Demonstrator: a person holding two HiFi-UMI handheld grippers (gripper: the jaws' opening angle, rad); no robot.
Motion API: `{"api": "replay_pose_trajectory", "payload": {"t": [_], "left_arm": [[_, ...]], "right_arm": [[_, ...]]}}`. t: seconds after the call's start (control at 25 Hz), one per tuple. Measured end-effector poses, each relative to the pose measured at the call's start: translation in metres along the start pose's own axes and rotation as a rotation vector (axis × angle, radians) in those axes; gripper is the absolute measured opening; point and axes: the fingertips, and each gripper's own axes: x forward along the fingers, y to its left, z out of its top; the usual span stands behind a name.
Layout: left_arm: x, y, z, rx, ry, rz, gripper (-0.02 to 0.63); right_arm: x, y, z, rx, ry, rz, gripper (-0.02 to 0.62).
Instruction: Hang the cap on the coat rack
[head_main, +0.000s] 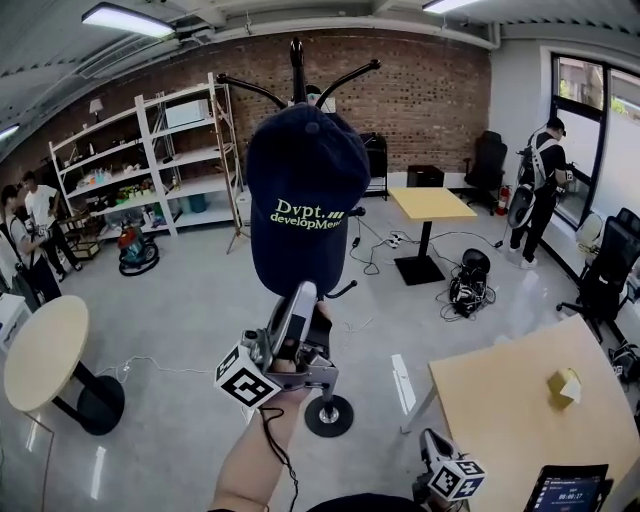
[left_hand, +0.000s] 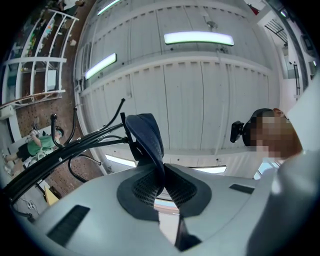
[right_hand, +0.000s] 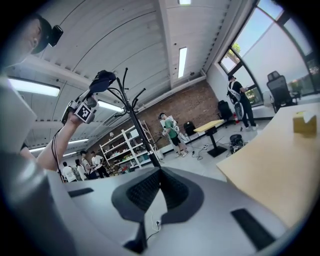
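**A:** Off to the left of the left gripper?

**B:** Round wooden table, low and well apart. Beyond it, white shelving against the brick wall, with people standing near.

**A:** And the left gripper itself?

**B:** Pointing steeply upward, jaws pinched tight on the brim of the navy cap. In the left gripper view, brim edge caught right between the two ribbed pads.

**A:** Any writing on that cap?

**B:** "Dvpt." in pale green stitching, then "developMen" beneath, with the end of that word curving out of sight.

**A:** Cap's place?

**B:** Directly above the left gripper, crown up, in front of the black coat rack. Hooks spreading just above and behind the crown. Cannot tell whether touching any hook. Rack's round base on the floor, below the gripper.

**A:** Further right?

**B:** Right gripper, low, beside the near corner of a wooden table. Jaws closed together, nothing between them. Beyond it on that table, a small yellow block. Just right of it, a dark screen, figures too small to read. Far beyond, a yellow square table and a person by the window.
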Motion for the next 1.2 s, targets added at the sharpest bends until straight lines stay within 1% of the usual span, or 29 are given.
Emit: {"api": "replay_pose_trajectory", "payload": {"t": [0.32, 0.48, 0.6, 0.84, 1.2], "left_arm": [[-0.011, 0.056, -0.006, -0.071, -0.002, 0.026, 0.028], [-0.014, 0.074, -0.011, -0.095, 0.011, 0.023, 0.027], [-0.017, 0.082, -0.013, -0.112, 0.014, 0.021, 0.026], [-0.030, 0.095, -0.024, -0.146, 0.015, 0.045, 0.028], [-0.051, 0.093, -0.025, -0.187, 0.002, 0.041, 0.026]], "right_arm": [[0.016, -0.003, -0.008, 0.009, 0.030, -0.065, 0.005], [0.023, 0.000, -0.016, 0.015, 0.047, -0.089, 0.005], [0.026, 0.001, -0.020, 0.021, 0.054, -0.102, 0.005], [0.027, -0.001, -0.025, 0.030, 0.065, -0.121, 0.005], [0.028, 0.011, -0.035, 0.022, 0.113, -0.115, 0.005]]}}
